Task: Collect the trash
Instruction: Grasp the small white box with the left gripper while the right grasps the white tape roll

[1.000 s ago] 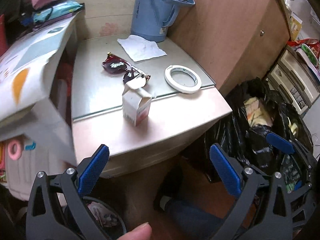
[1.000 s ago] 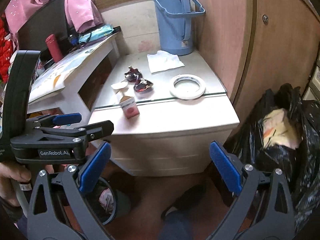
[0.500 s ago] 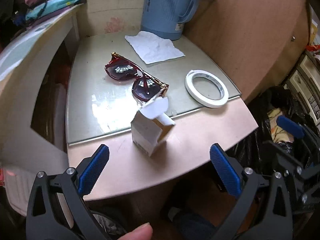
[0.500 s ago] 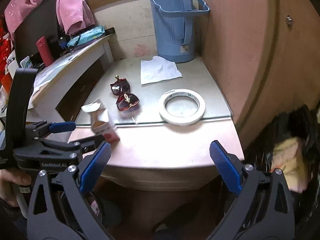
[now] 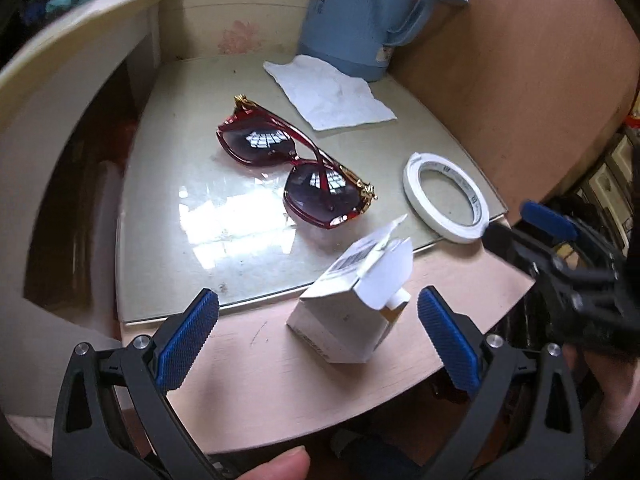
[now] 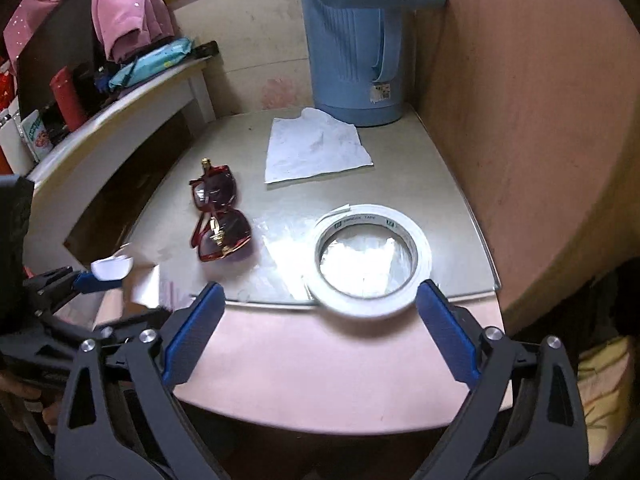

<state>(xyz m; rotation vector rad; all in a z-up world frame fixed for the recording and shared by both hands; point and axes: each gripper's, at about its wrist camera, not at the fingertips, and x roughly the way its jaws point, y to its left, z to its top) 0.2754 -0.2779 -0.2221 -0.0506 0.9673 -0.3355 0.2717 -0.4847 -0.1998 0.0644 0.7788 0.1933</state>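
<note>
Two tongs released, left tongs (image 5: 318, 326), right tongs (image 6: 320, 328) narrowing, one carton (image 5: 352, 312), one tape roll (image 6: 370, 260), one sunglasses (image 5: 296, 172)

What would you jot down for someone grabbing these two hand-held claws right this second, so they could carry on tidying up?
Left gripper: open, empty, the small box lying between its fingers, not touched.
Right gripper: open, empty, its jaws just closing a little, aimed at the tape roll; nothing gripped.
On the table: opened box near the front edge, crumpled tissue by the blue jug, sunglasses in the middle.
Done: nothing picked up in these views.
Left: probably grab the box and tissue and bin them; sunglasses and tape look like keepers.
</note>
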